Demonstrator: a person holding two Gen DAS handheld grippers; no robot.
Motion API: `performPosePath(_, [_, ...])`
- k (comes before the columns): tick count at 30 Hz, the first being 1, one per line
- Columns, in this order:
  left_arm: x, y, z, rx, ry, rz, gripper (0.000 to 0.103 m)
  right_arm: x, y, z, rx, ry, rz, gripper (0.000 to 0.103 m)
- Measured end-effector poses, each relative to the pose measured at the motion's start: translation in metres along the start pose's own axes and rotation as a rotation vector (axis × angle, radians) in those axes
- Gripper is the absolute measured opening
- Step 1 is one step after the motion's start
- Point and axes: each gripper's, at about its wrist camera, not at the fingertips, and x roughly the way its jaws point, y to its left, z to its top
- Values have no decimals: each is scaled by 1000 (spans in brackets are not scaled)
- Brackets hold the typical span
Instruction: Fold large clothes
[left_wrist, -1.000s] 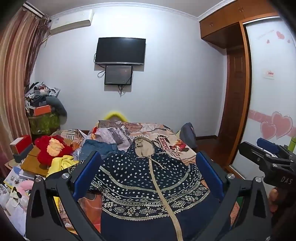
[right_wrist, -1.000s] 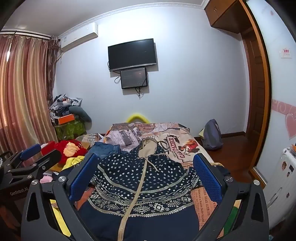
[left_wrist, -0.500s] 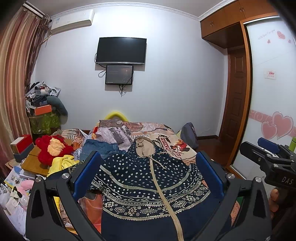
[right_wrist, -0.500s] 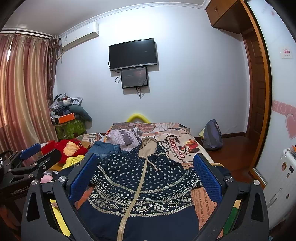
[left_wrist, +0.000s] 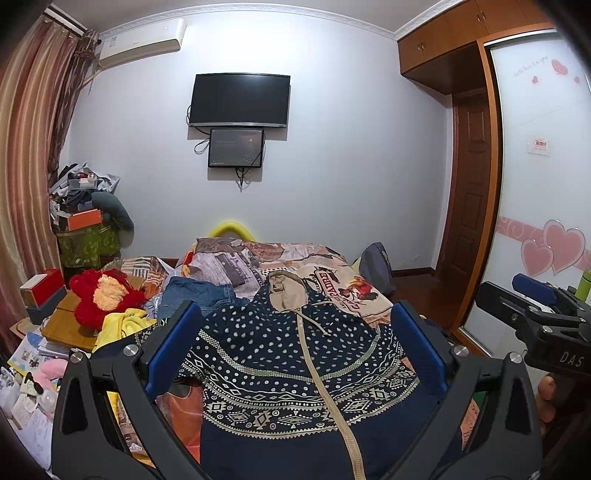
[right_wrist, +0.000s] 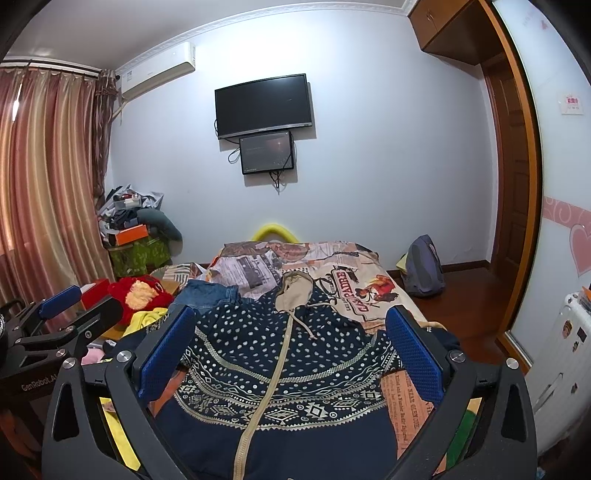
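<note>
A navy hooded jacket (left_wrist: 280, 369) with white dots, a patterned band and a beige zipper lies spread flat on the bed, its beige hood (left_wrist: 286, 290) toward the far end. The same jacket (right_wrist: 280, 369) fills the right wrist view. My left gripper (left_wrist: 295, 354) hovers above it, open, blue pads wide apart and holding nothing. My right gripper (right_wrist: 291, 354) is likewise open and empty over the jacket. Each gripper shows at the edge of the other's view: the right one (left_wrist: 535, 325) and the left one (right_wrist: 59, 325).
The bed (left_wrist: 332, 280) carries a printed cover. Blue jeans (left_wrist: 195, 291), a yellow cloth (left_wrist: 122, 325) and a red plush toy (left_wrist: 103, 295) lie at its left side. A cluttered pile (left_wrist: 81, 214) stands by the curtain. A backpack (right_wrist: 423, 266) sits on the floor to the right.
Both grippers have drifted very slightly; the jacket lies unchanged and nothing was taken hold of.
</note>
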Motion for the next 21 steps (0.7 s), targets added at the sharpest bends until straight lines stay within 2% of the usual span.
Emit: performPosePath(21, [2,-2,0,-2,7,8,103,0,-3,-1,9,5,0,102])
